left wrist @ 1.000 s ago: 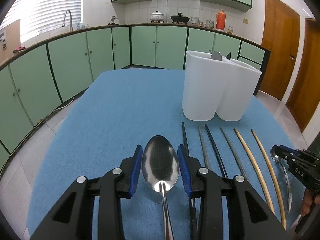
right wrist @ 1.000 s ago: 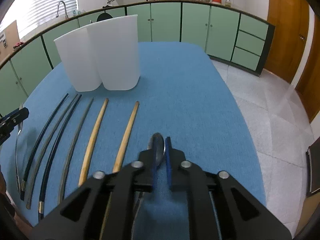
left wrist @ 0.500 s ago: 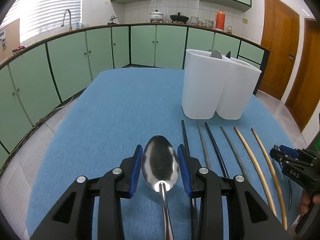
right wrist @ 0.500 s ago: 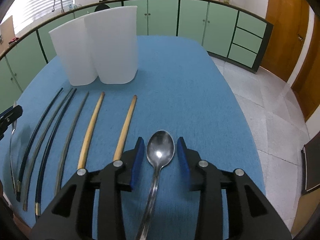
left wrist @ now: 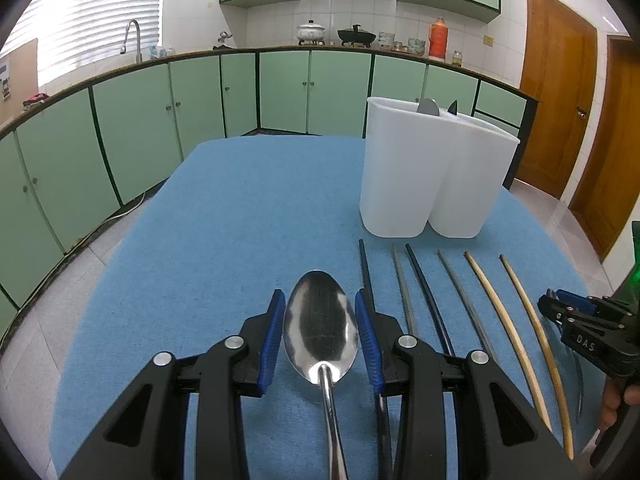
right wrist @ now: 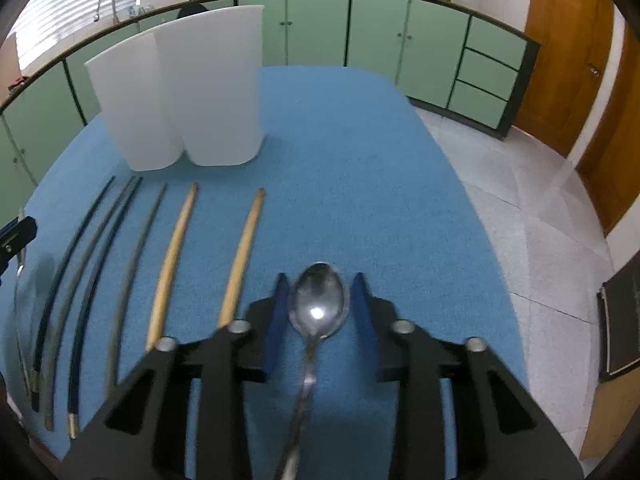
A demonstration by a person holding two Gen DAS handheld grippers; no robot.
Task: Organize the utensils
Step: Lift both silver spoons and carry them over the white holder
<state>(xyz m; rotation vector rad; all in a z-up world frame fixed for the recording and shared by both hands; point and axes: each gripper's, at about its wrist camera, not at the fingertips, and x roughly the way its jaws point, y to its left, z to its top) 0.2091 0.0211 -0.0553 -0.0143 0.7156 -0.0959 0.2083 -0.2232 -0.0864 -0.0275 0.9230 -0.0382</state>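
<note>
Near the front edge of the blue tablecloth (left wrist: 240, 216) we hold both claws low, each spread apart around a steel spoon lying bowl-up on the cloth. Our left gripper (left wrist: 321, 334) straddles the larger spoon (left wrist: 320, 328), its blue pads (left wrist: 270, 336) just beside the bowl's rim with slim gaps showing, so it is released rather than clamped. Our right gripper (right wrist: 319, 312) likewise stands released, jaws well apart on either side of the smaller spoon (right wrist: 318, 306), whose handle runs back under the claw. Between the two spoons six chopsticks lie side by side: four dark ones (left wrist: 420, 292) nearer the left claw and two wooden ones (left wrist: 516, 320) nearer the right. Beyond their tips, toward the far right of the cloth, stands the white two-compartment utensil holder (left wrist: 400, 176), with a spoon bowl (left wrist: 428, 106) and a dark tip (left wrist: 453, 107) poking above its rim; we cannot tell which compartment holds them.
</note>
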